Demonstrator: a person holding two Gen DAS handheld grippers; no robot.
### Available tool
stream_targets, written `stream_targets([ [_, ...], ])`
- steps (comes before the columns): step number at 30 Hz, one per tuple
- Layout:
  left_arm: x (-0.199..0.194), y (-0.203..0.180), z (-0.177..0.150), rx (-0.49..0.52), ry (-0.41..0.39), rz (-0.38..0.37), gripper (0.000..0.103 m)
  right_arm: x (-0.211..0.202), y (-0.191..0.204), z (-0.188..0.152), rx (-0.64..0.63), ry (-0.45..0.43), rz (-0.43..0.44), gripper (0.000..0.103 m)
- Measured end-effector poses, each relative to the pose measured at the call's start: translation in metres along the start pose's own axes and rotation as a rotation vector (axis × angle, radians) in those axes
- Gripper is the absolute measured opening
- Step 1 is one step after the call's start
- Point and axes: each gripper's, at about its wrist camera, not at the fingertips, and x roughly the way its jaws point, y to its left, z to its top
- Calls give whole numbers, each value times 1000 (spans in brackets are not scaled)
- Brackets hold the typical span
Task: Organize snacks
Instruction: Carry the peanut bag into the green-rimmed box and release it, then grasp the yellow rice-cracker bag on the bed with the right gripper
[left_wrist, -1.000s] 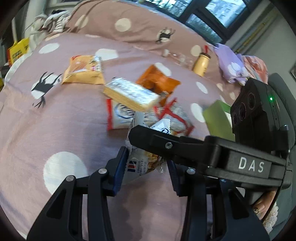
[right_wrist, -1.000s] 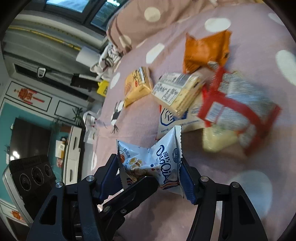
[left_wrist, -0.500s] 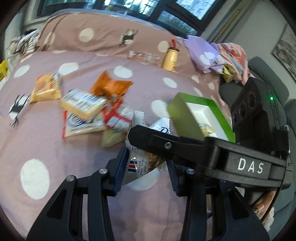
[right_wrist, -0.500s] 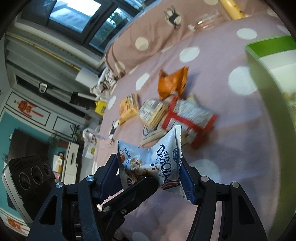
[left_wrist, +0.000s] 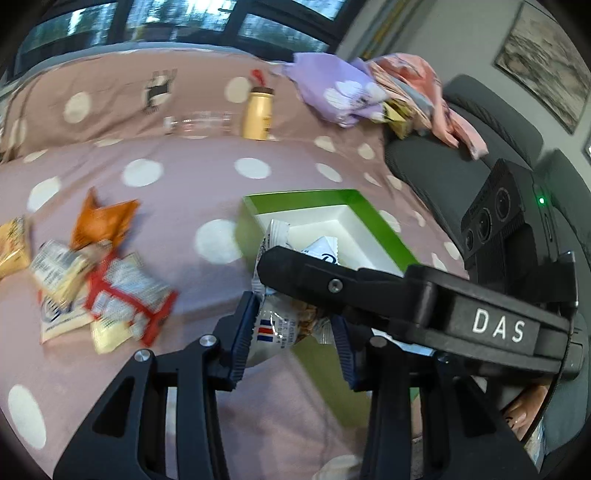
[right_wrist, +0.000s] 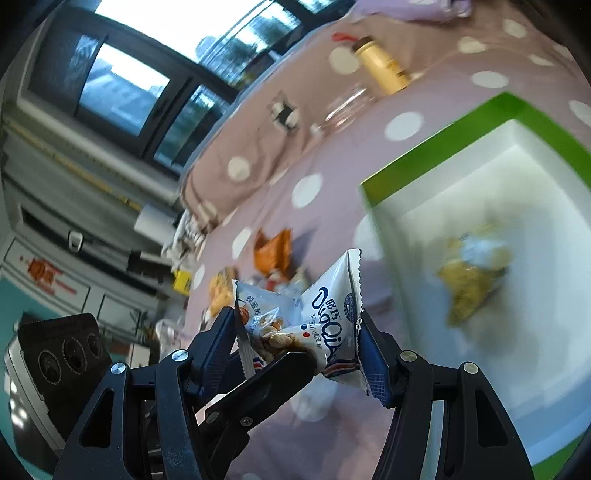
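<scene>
A green-rimmed open box with a white inside (right_wrist: 436, 155) sits on the pink bedspread with white dots (left_wrist: 110, 369), toward the edge of the bed nearest the grey sofa (left_wrist: 436, 173). One blurred yellowish snack packet (right_wrist: 472, 280) lies on its white floor; only the right wrist view shows it, since in the left wrist view the box (left_wrist: 384, 230) is partly hidden behind the tools.

Both tools grip the same white crinkled snack bag with blue lettering (right_wrist: 325, 321). The right tool (right_wrist: 299, 345) is clenched on its two ends, and the left tool (left_wrist: 293, 338) is clenched on its lower part (left_wrist: 280, 325), holding it in the air just short of the box's near rim.

The left wrist view alone shows the heap of loose packets farther along the bed: a red-and-white packet (left_wrist: 125, 291), an orange foil pouch (left_wrist: 99, 221), a pale cracker pack (left_wrist: 59, 269). Near the bed's far edge stand a cream-coloured bottle with a dark cap (left_wrist: 258, 112) and a lilac cloth bundle (left_wrist: 332, 92). The right wrist view adds windows (right_wrist: 122, 92) and a cabinet wall.
</scene>
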Motion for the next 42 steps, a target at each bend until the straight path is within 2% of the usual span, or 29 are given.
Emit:
stream_targets([
  [12, 48, -46, 14, 86, 74, -110, 39, -47, -53, 16, 126, -117, -83, 65],
  [20, 79, -56, 10, 82, 134, -107, 38, -48, -90, 19, 230, -102, -116, 65],
  [28, 91, -57, 5, 59, 178, -105, 38, -45, -105, 17, 291, -97, -156, 67],
  [30, 87, -56, 6, 52, 165, -106, 39, -45, -105, 17, 289, -96, -186, 69],
  [31, 85, -55, 6, 49, 159, -107, 43, -46, -102, 17, 279, -108, -233, 72],
  [32, 81, -54, 8, 50, 157, -99, 51, -48, -101, 17, 269, -120, -262, 74],
  [34, 70, -49, 11, 44, 129, -90, 59, -55, -96, 17, 249, -161, -303, 81],
  [38, 34, -26, 12, 11, 49, -56, 74, -64, -85, 16, 197, -211, -286, 82],
  [42, -8, 15, 5, -38, -4, 36, 77, -62, -61, 14, 110, -232, -279, 89],
])
